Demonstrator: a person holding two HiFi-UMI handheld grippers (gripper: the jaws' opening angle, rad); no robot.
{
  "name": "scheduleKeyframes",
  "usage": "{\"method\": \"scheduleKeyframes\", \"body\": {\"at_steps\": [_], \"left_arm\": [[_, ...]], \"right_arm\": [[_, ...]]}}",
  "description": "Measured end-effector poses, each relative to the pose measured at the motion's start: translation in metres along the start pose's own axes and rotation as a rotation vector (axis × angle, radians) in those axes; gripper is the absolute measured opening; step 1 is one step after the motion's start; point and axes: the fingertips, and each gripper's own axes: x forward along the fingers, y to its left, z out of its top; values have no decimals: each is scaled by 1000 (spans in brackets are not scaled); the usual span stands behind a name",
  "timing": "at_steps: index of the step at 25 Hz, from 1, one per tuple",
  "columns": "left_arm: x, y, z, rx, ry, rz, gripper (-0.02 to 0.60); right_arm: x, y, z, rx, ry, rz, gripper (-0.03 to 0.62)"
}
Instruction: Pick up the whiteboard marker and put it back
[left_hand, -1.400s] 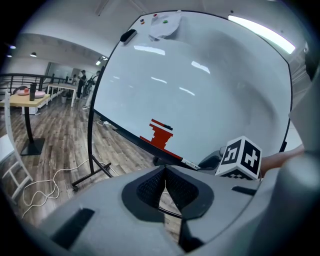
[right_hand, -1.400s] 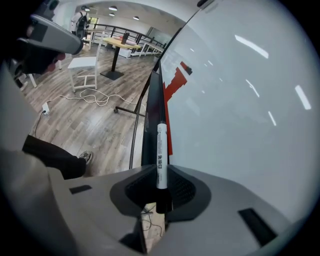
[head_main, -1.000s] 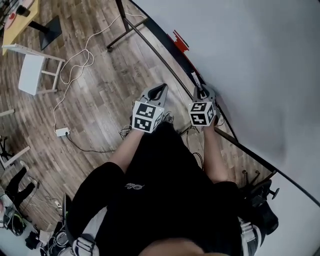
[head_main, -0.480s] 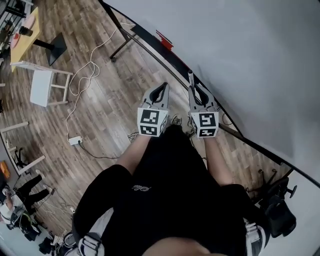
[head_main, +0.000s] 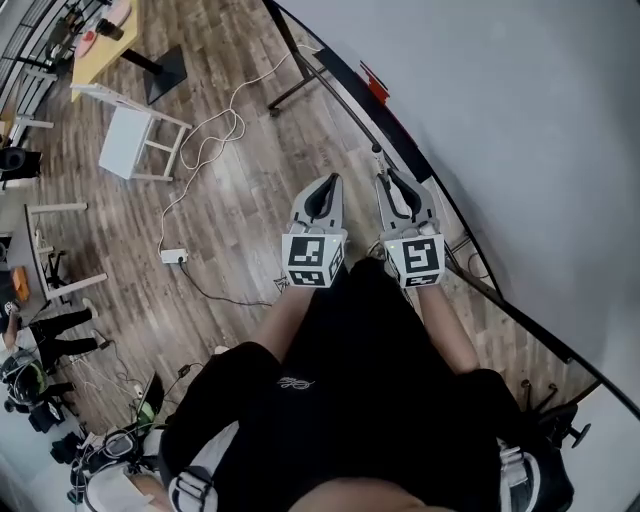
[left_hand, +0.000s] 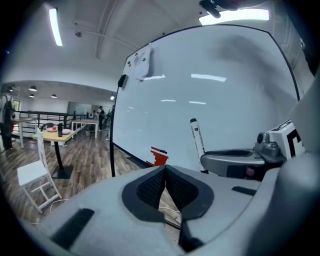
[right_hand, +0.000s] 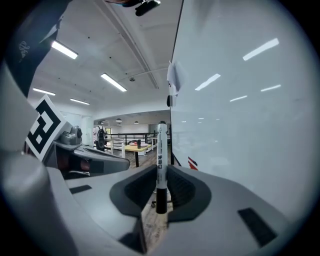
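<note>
Right gripper clenched on the white-barrelled, black-ended whiteboard marker, held upright beside the big white whiteboard. Left gripper closed, empty. Risk: grip sits low on the barrel, so the marker could pivot or slip when it touches the black board ledge.

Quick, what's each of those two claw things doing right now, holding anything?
Left gripper: closed, holding nothing.
Right gripper: closed on the whiteboard marker, which stands upright between its jaws.
</note>
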Motion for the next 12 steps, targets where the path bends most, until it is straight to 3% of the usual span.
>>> {"method": "scheduleKeyframes", "body": {"at_steps": [12], "left_arm": [[-31, 77, 10, -43, -64, 147, 8]], "right_arm": [[60, 66, 14, -63, -13, 166, 55]]}}
